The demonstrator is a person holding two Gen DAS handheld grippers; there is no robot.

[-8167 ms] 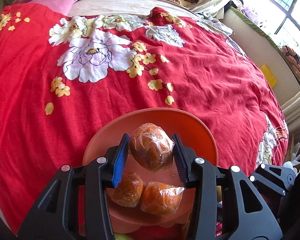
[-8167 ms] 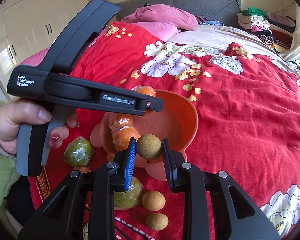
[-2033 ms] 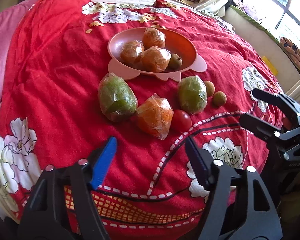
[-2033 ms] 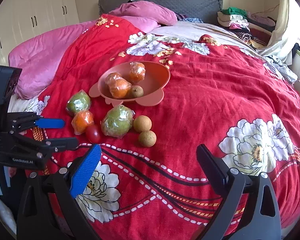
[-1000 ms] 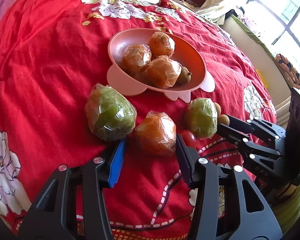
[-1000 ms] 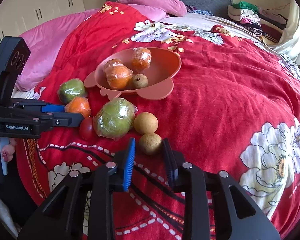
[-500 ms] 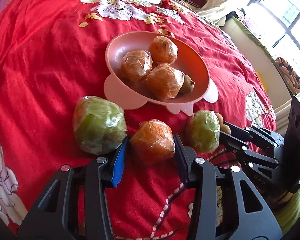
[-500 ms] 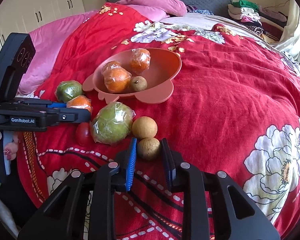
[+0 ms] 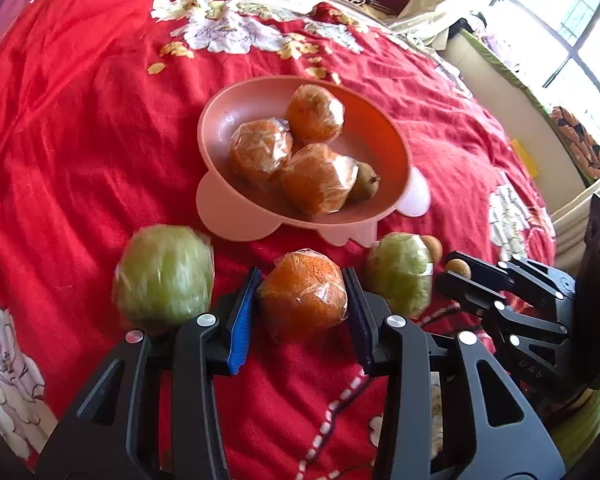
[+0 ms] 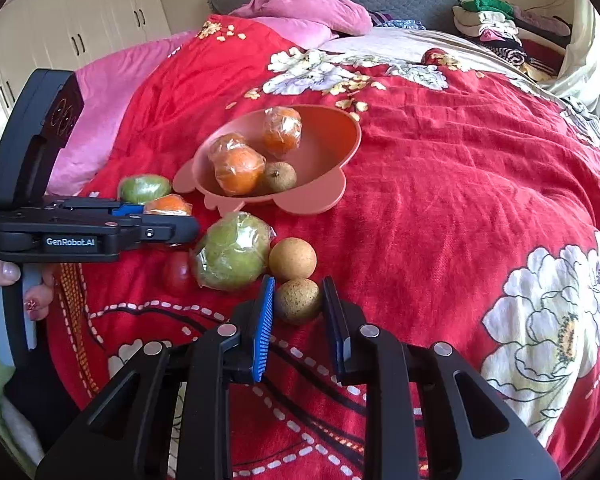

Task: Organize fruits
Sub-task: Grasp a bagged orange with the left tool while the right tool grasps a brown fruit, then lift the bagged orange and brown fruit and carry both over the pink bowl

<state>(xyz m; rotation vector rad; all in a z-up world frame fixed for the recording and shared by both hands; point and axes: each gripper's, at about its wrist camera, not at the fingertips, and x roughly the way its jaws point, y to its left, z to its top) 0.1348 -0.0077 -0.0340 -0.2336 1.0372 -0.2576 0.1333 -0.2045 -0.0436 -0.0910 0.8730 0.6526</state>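
In the lower centre of the left wrist view, the left gripper (image 9: 302, 308) is clamping a plastic-wrapped orange (image 9: 303, 293), with both pads pressing against its sides. In the lower centre of the right wrist view, the right gripper (image 10: 298, 312) is closing on a small brown fruit (image 10: 298, 300), with both pads touching it. Just above that fruit, a second brown fruit (image 10: 292, 259) is lying on the red bedspread (image 10: 440, 200), touching a wrapped green fruit (image 10: 233, 255) to its left. A red tomato (image 10: 177, 272) is sitting left of that green fruit. Another wrapped green fruit (image 9: 164, 274) is lying at the left of the left wrist view, beside the left gripper. Farther up, at frame centre, the pink bowl (image 9: 228, 208) is holding three wrapped oranges (image 9: 260, 150) and one brown fruit (image 9: 364, 186). Pink pillows (image 10: 312, 12) are lying at the top of the right wrist view.
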